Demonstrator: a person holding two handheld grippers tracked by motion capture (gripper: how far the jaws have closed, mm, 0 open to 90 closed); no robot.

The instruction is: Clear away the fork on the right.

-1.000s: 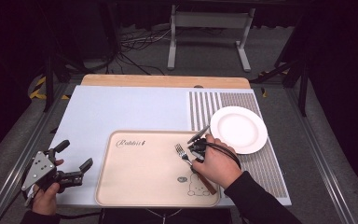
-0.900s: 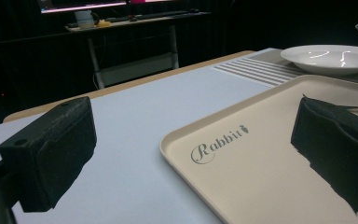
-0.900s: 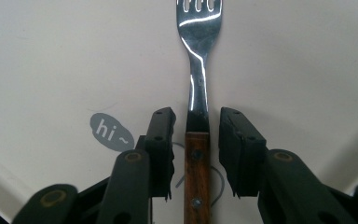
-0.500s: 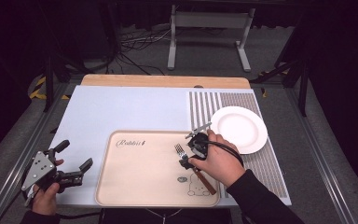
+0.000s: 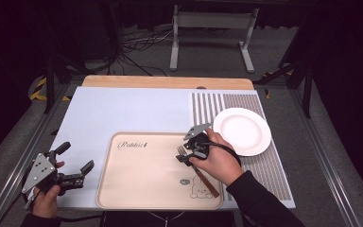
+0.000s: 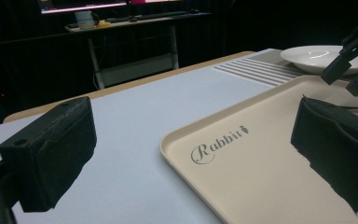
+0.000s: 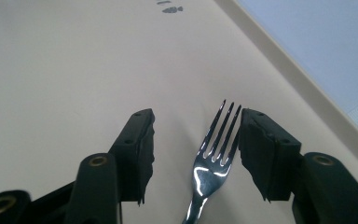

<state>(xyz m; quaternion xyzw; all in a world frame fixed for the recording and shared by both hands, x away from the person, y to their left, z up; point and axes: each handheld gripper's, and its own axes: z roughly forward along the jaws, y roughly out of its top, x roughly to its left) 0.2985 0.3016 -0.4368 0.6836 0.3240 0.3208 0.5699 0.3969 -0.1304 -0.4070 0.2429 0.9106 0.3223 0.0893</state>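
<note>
A metal fork (image 5: 181, 151) with a brown wooden handle lies on the beige tray (image 5: 137, 189), tines toward the far side. My right gripper (image 5: 184, 155) is lowered over the fork's head. In the right gripper view the fork (image 7: 214, 154) lies between the jaws of my right gripper (image 7: 196, 116), close to the right-hand jaw, with a gap at the left one. These jaws have just been closing and stand open around the fork. My left gripper (image 5: 77, 156) rests open at the table's front left, beside the tray (image 6: 261, 186), with nothing between its jaws.
A white plate (image 5: 242, 131) sits on the striped mat (image 5: 264, 165) right of the tray. A pale blue mat (image 5: 123, 111) covers the rest of the table. In the left gripper view the plate (image 6: 317, 57) and the right gripper (image 6: 354, 60) appear at the far right.
The right hand has shifted slightly over the fork's head, and its jaws went wide and then narrowed around the tines. The left hand has stayed still.
</note>
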